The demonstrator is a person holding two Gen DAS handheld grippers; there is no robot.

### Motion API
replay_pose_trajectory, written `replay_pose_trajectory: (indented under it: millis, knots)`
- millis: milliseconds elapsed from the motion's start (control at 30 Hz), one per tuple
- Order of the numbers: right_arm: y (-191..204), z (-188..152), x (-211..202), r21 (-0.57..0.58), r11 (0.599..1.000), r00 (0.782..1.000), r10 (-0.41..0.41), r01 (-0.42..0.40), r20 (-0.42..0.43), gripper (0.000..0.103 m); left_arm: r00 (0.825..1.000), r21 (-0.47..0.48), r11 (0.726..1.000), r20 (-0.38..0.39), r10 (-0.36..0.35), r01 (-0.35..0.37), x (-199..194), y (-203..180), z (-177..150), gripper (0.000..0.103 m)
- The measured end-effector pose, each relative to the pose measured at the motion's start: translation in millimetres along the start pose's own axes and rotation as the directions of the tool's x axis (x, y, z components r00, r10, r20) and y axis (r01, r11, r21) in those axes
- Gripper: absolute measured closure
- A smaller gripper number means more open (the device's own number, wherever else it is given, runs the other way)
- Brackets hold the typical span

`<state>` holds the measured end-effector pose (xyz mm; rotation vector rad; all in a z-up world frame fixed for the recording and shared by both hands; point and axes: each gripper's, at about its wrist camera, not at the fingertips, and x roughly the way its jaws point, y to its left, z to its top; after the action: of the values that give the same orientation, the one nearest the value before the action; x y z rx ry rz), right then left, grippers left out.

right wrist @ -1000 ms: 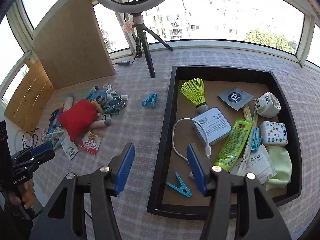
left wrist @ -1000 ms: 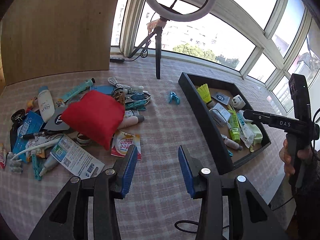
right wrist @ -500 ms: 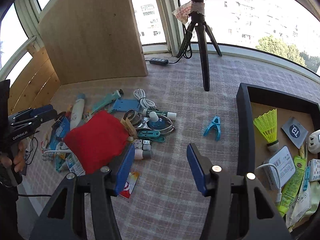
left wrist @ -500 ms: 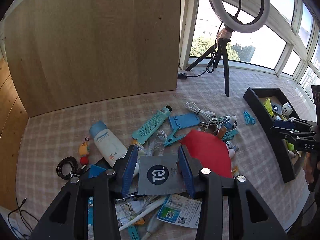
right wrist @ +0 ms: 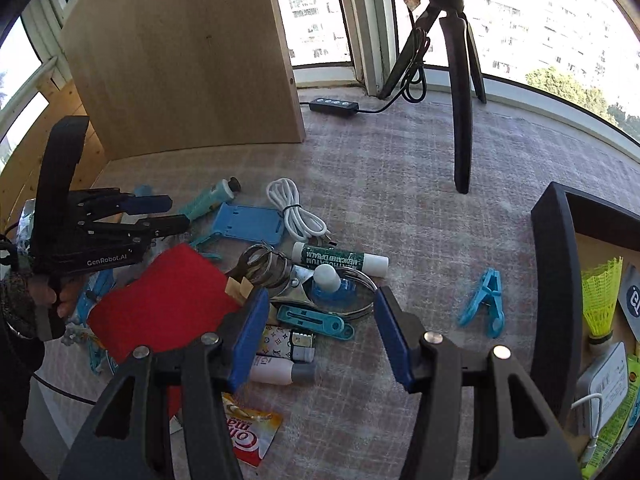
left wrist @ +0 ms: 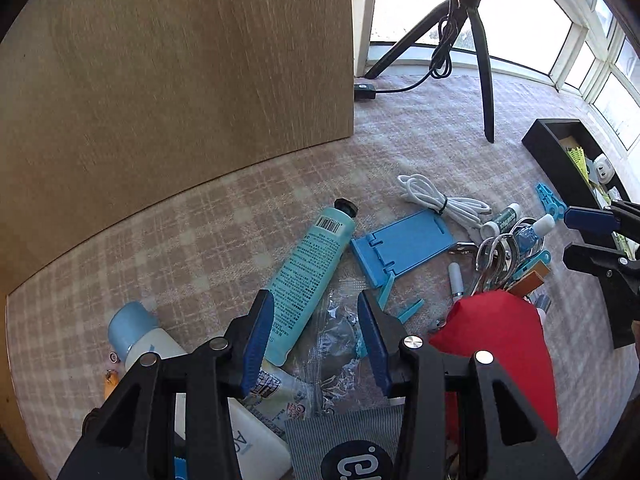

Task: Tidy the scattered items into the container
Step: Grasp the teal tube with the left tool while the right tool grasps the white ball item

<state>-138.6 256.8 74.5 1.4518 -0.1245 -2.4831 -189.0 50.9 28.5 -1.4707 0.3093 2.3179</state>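
A pile of scattered items lies on the checked cloth. My left gripper (left wrist: 316, 338) hangs open just above a teal tube (left wrist: 310, 276) and a clear plastic wrapper (left wrist: 336, 344), with nothing gripped. A blue phone stand (left wrist: 404, 246), a coiled white cable (left wrist: 440, 200) and a red pouch (left wrist: 500, 344) lie around it. My right gripper (right wrist: 320, 332) is open over key rings (right wrist: 272, 268), a small blue bottle (right wrist: 326, 280) and a teal tool (right wrist: 316, 320). The black tray (right wrist: 552, 280), at the right, holds a yellow shuttlecock (right wrist: 600, 300) and other items.
A wooden board (left wrist: 180, 80) stands behind the pile. A black tripod leg (right wrist: 462, 120) and its cable switch (right wrist: 334, 106) stand on the cloth near the window. A blue clothespin (right wrist: 486, 300) lies alone between pile and tray. A lip balm (right wrist: 336, 258) lies by the rings.
Both grippers have swung away from the tray to the pile and come down lower over it. Their jaws have kept the same opening.
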Motion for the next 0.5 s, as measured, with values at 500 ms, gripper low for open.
replay_pose_trajectory:
  millis: [500]
  knots:
    - [-4.2,11.3,20.4,-0.008,1.000,1.000,0.017,-0.017,-0.018,0.050,0.998,0.065,0.998,-0.052,-0.022,0.025,35.0,-0.1,26.5,0.060]
